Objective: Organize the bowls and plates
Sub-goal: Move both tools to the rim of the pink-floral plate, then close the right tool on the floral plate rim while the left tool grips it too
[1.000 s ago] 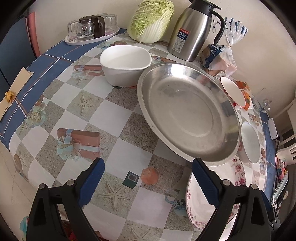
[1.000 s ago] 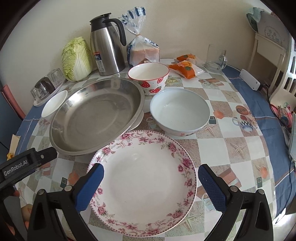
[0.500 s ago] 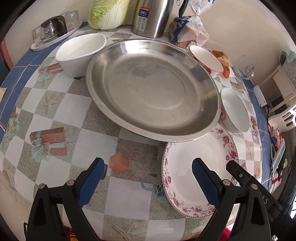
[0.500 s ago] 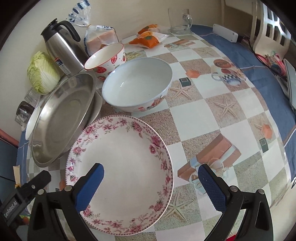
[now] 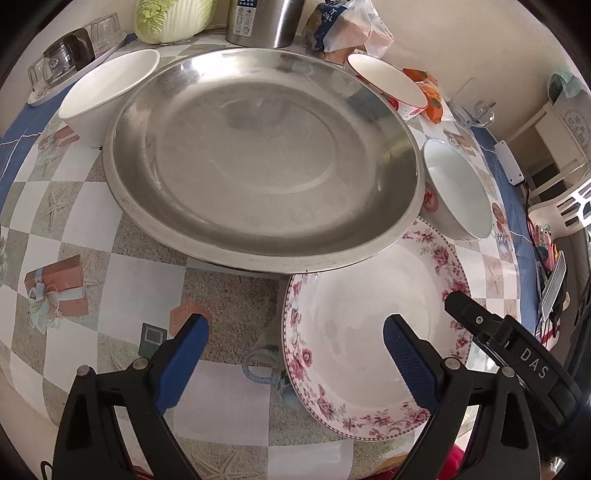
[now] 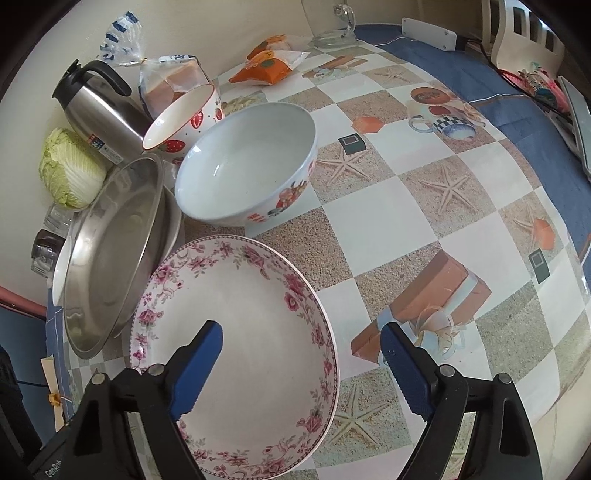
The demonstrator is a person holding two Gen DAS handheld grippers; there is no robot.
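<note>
- The left gripper [image 5: 293,345] has its blue-padded jaws spread wide and holds nothing; its left jaw hangs over bare cloth and its right jaw over the near-left rim of the rose-bordered white ceramic plate [image 5: 373,328].
- The right gripper [image 6: 301,356] is likewise wide open and empty, straddling the right edge of the same plate, one jaw over the plate's well and the other outside the rim.
- Risk, as I judge it: the large round stainless-steel platter [image 5: 258,155] overlaps the floral plate's far rim, so lifting the plate straight up could tip or scrape the platter.
- A shallow pinch on a glazed rim may slip, and the plate could drop back onto the surface.
- The platter also seems to rest on something pale beneath it, so it may rock if nudged.
- The white ceramic bowl with a fruit print [image 6: 245,164] stands just behind the plate and the strawberry-patterned bowl [image 6: 183,118] beyond it; a plain white bowl [image 5: 105,94] sits at the platter's far-left side. A wide swing could knock any of them.
- The surface [image 6: 424,206] is round, under a glossy checked cloth printed with starfish and gift boxes, blue at its border.
- Against the cream wall stand a steel thermos jug [image 6: 98,110], a napa cabbage [image 6: 72,168] and bagged bread [image 6: 171,83]; a white chair [image 6: 524,31] is at the far right.
</note>
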